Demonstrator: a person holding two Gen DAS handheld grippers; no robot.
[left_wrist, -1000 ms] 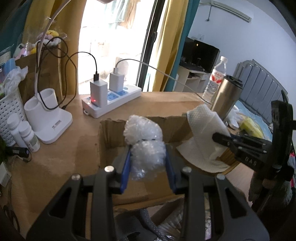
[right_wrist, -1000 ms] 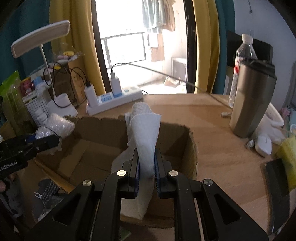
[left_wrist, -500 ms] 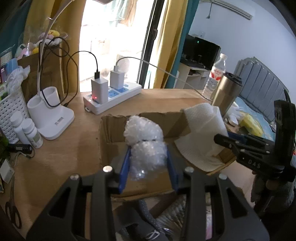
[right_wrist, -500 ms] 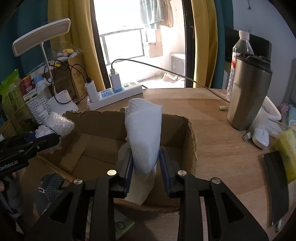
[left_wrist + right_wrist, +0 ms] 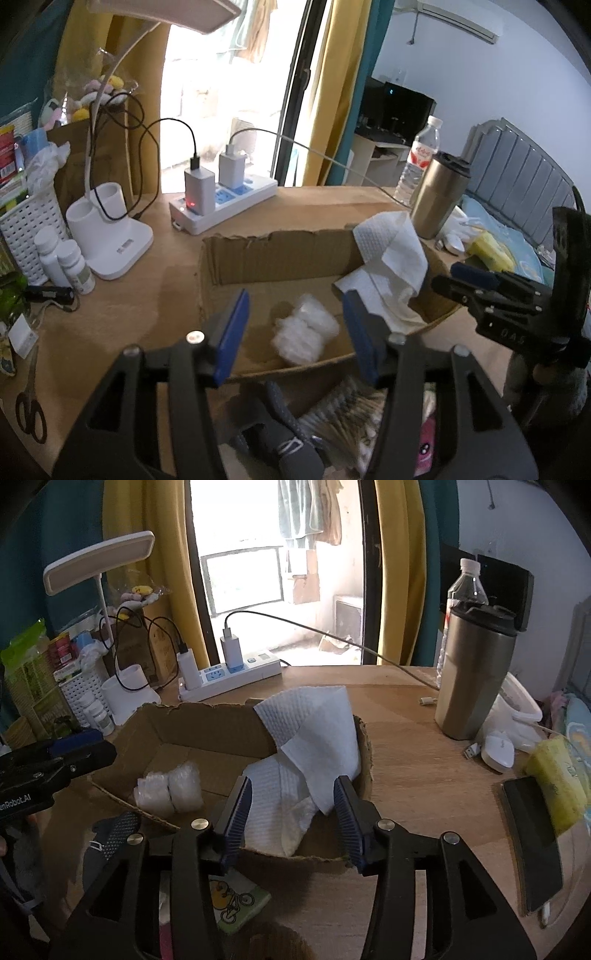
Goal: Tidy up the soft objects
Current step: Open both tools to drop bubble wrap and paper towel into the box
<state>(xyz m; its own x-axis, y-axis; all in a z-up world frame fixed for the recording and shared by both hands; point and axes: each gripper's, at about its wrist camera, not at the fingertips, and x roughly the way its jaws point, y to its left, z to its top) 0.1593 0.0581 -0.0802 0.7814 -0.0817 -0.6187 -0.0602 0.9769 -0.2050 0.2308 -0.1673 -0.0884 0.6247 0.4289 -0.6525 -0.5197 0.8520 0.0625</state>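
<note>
An open cardboard box (image 5: 273, 254) (image 5: 207, 727) sits on the wooden desk. A clump of clear bubble wrap (image 5: 304, 338) (image 5: 170, 788) lies on the box floor. A white paper towel (image 5: 393, 254) (image 5: 314, 738) is draped over the box's right corner. My left gripper (image 5: 295, 332) is open and empty, above the bubble wrap at the box's near edge. My right gripper (image 5: 291, 812) is open and empty, its fingers either side of the towel's lower part.
A white power strip with chargers (image 5: 221, 199), a lamp base (image 5: 110, 236), pill bottles (image 5: 70, 262), a steel tumbler (image 5: 472, 672), a water bottle (image 5: 465, 587), a mouse (image 5: 498, 749), a phone (image 5: 532, 842) and scissors (image 5: 29, 406) surround the box.
My left gripper opened and the bubble wrap dropped into the box. My right gripper opened and let go of the paper towel, which now rests on the box corner.
</note>
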